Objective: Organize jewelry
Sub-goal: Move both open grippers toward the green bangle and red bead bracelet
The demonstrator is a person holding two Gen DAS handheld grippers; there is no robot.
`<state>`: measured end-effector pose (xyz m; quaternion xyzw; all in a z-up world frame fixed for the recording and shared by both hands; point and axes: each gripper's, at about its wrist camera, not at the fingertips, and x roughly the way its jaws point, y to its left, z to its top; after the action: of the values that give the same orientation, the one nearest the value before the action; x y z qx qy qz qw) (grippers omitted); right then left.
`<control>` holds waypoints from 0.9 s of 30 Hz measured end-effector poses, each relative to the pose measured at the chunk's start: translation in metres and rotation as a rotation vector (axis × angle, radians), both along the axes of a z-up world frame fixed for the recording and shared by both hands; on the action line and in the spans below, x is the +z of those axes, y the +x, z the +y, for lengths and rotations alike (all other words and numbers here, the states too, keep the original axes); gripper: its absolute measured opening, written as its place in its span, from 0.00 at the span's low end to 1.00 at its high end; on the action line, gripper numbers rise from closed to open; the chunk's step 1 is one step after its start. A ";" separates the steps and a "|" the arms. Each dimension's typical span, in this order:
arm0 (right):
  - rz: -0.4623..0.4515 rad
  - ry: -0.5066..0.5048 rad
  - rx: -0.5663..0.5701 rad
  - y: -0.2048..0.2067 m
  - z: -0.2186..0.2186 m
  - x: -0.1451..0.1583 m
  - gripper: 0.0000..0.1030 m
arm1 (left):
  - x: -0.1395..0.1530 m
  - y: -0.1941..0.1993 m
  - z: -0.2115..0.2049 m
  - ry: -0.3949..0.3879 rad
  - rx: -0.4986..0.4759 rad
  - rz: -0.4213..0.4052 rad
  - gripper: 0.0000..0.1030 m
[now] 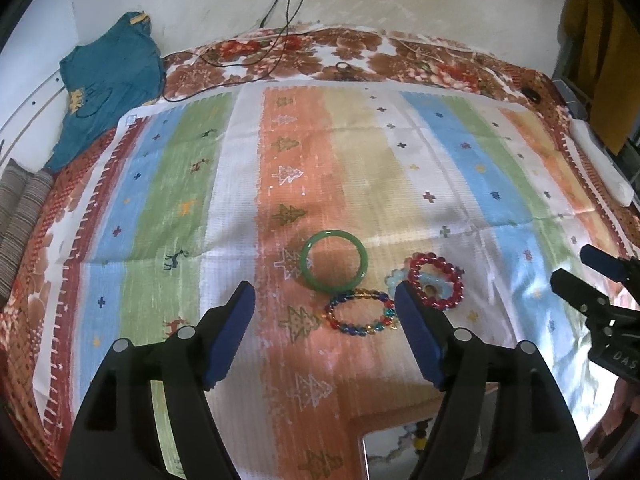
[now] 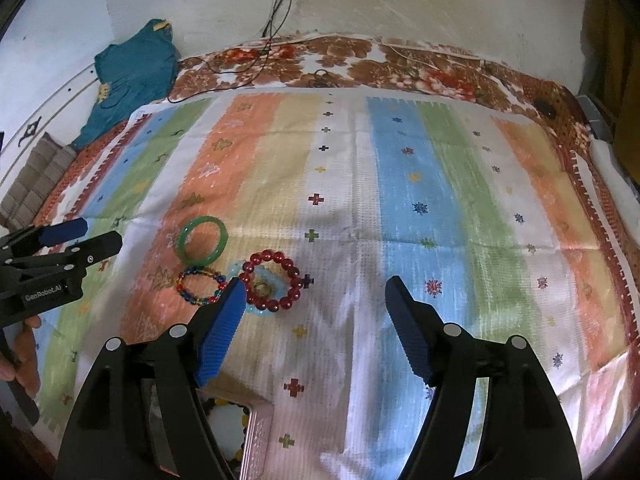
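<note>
Green jade-like bangle [image 1: 334, 260], a multicoloured bead bracelet [image 1: 360, 312] and a red bead bracelet [image 1: 436, 282] lie close together on the striped cloth [image 1: 180, 200] spread over the bed, the red one resting on top of a pale blue ring [image 1: 430, 280]. All of them lie flat, so no long axis matters; what counts is which rim a finger can slip past.

From the left claw [image 1: 324, 300] the multicoloured bracelet sits almost straight ahead, just beyond the fingertips and a little toward its right finger. The bangle is further out, on the same line. The left claw is spread wide with nothing in it, pitched down toward the cloth, so it is the nearer and better aligned of the two.

The right claw [image 2: 314, 292] is also wide open and empty, but the cluster lies off to its left: its left finger overlaps the edge of the pale blue ring in that view, while its right finger hangs over bare cloth. It would need to swing left to take the red bracelet.

At the bottom edge, near both claws, is what looks like a pink box [image 2: 256, 440] holding beaded pieces, probably the destination, though it is mostly hidden.
</note>
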<state>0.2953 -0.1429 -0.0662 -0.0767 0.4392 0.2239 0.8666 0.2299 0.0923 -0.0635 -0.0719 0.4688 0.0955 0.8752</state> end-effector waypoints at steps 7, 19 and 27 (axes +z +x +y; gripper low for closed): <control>0.024 -0.017 0.005 0.012 0.005 -0.011 0.74 | -0.013 0.015 0.012 -0.059 0.044 0.022 0.72; 0.046 -0.071 0.008 0.031 0.018 -0.032 0.77 | -0.032 0.036 0.018 -0.034 0.040 0.065 0.72; 0.101 -0.075 -0.001 0.047 0.023 -0.052 0.77 | -0.053 0.048 0.028 -0.036 0.048 0.113 0.73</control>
<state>0.3419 -0.1203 -0.1184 -0.0974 0.4903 0.2103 0.8401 0.2782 0.1203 -0.1162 -0.0933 0.5173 0.1118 0.8433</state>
